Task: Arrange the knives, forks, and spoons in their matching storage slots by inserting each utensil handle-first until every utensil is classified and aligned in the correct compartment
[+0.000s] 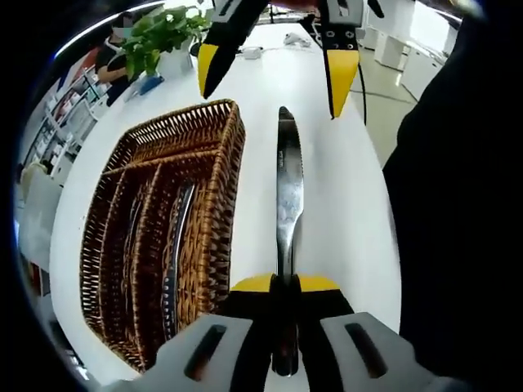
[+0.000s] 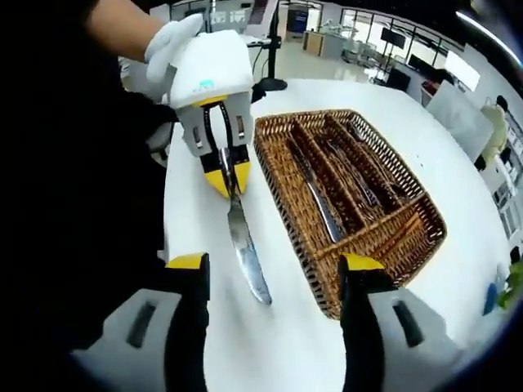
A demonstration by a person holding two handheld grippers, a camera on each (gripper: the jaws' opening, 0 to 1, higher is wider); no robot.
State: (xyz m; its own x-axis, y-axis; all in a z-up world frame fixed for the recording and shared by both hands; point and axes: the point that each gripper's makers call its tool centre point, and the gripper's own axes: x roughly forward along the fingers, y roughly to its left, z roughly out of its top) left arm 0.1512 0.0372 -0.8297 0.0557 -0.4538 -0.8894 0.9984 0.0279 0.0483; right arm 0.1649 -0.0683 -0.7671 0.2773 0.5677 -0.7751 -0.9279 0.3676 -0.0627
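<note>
White smooth worktop (image 1: 343, 196) carries a brown woven basket (image 1: 216, 196); its dark slots hide utensils. Left claw (image 1: 285, 286) pinches a shiny metal knife (image 1: 288, 188); right claw (image 2: 274, 273) gapes wide.

Worktop (image 1: 343, 204): white, smooth, bare surface with a rounded edge.
Plant (image 1: 163, 33): leafy green, in a white pot at the worktop's far end in the left gripper view.
Cable (image 1: 364, 94): dark, running along the worktop's edge.
Floor (image 1: 392, 106): pale, seen beyond the worktop.
Shelves (image 1: 61, 122): light-coloured, along the room's side.
Stand (image 2: 272, 57): dark pole on a round base, at the worktop's far end in the right gripper view.
Windows (image 2: 384, 28): dark-framed, across the far wall.
Light: bright and even.
</note>
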